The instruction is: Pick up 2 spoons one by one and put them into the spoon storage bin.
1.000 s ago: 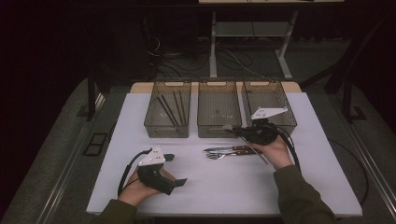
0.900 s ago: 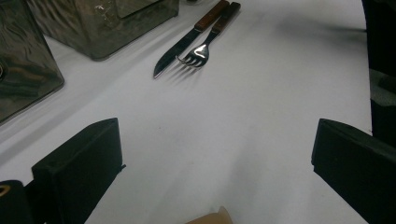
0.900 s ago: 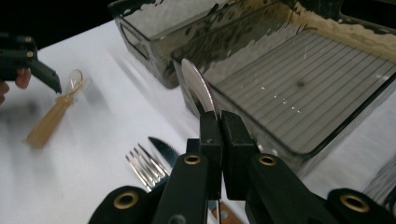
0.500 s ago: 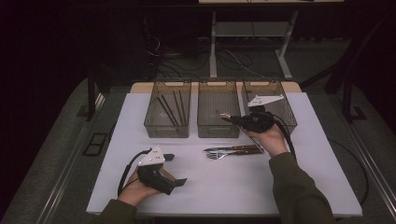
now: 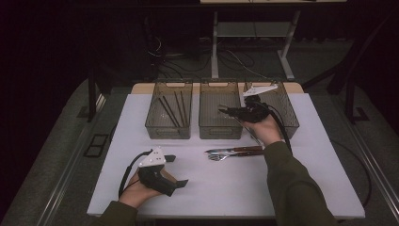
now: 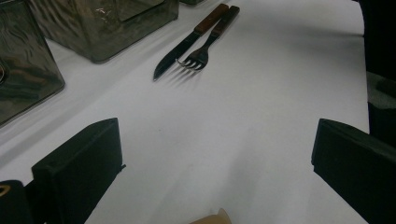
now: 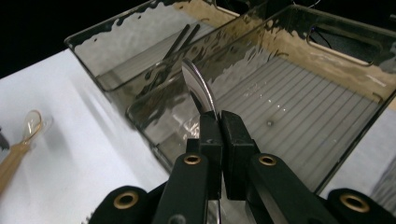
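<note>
The right gripper (image 5: 229, 111) has swung up from the cutlery on the table and now hangs over the middle bin (image 5: 219, 134), jaws pinched tight on a spoon (image 7: 200, 91), bowl end forward. Thin, stiff, slick steel: light, likely to pivot in so narrow a pinch, so a hold nearer mid-handle looks safer. The left gripper (image 5: 173, 170) rests wide open on the white table (image 5: 306, 155), knife (image 6: 187, 44) and fork (image 6: 205, 46) lying ahead of it

The white bench (image 5: 301, 188) carries three clear bins (image 5: 220, 129) in a row, with a knife (image 5: 235, 149) and fork (image 5: 226, 157) lying just before them.
</note>
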`<action>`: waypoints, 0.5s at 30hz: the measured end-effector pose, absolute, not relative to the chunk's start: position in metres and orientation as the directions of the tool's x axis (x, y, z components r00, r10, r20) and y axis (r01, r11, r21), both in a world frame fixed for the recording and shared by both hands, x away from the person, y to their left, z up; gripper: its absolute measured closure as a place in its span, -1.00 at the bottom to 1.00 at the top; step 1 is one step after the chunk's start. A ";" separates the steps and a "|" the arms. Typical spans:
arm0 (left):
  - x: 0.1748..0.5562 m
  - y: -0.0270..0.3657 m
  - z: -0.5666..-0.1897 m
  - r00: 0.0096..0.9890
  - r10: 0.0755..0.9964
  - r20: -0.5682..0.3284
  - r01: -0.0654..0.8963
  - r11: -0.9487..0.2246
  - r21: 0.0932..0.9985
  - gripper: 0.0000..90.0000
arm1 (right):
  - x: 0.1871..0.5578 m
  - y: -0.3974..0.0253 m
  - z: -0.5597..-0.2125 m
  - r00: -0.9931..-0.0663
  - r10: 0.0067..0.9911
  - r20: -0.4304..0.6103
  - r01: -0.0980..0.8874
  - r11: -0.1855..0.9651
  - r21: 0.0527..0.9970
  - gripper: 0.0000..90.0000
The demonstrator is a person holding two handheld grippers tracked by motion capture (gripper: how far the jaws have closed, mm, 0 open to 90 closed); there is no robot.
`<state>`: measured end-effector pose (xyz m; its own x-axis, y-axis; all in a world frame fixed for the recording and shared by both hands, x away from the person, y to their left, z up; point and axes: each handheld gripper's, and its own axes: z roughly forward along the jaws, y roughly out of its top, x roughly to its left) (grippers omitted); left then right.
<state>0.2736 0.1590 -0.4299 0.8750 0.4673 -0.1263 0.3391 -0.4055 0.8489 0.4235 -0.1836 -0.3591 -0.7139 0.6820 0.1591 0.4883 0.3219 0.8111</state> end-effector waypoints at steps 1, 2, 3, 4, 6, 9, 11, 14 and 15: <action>0.274 0.159 -0.430 0.875 0.467 -0.127 0.339 -0.405 0.849 -0.98 | 0.425 -0.183 -0.358 -0.712 0.684 0.159 0.489 0.321 0.811 0.95; 0.274 0.159 -0.430 0.875 0.467 -0.129 0.340 -0.402 0.850 -0.98 | 0.428 -0.182 -0.357 -0.709 0.687 0.160 0.493 0.320 0.809 0.95; 0.274 0.159 -0.430 0.875 0.466 -0.130 0.339 -0.400 0.851 -0.98 | 0.431 -0.180 -0.356 -0.704 0.691 0.162 0.498 0.318 0.807 0.95; 0.274 0.159 -0.429 0.876 0.464 -0.129 0.338 -0.400 0.852 -0.98 | 0.433 -0.179 -0.355 -0.703 0.693 0.160 0.498 0.319 0.806 0.95; 0.274 0.160 -0.429 0.876 0.464 -0.132 0.340 -0.399 0.852 -0.98 | 0.438 -0.177 -0.352 -0.699 0.697 0.157 0.500 0.320 0.805 0.95; 0.274 0.160 -0.429 0.876 0.463 -0.137 0.342 -0.395 0.853 -0.98 | 0.445 -0.171 -0.347 -0.697 0.700 0.154 0.500 0.321 0.804 0.95; 0.274 0.160 -0.429 0.875 0.465 -0.134 0.340 -0.394 0.854 -0.98 | 0.449 -0.167 -0.344 -0.697 0.701 0.150 0.498 0.324 0.804 0.95; 0.274 0.159 -0.429 0.875 0.465 -0.132 0.336 -0.388 0.858 -0.98 | 0.456 -0.160 -0.340 -0.697 0.702 0.149 0.496 0.321 0.807 0.95; 0.274 0.160 -0.428 0.877 0.462 -0.130 0.333 -0.392 0.858 -0.98 | 0.459 -0.157 -0.339 -0.696 0.702 0.150 0.498 0.321 0.806 0.95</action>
<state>0.2737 0.1598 -0.4284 0.8773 0.4620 -0.1299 0.3332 -0.3916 0.8577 0.4586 -0.1569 -0.3392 -0.6957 0.7025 0.1501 0.4979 0.3209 0.8057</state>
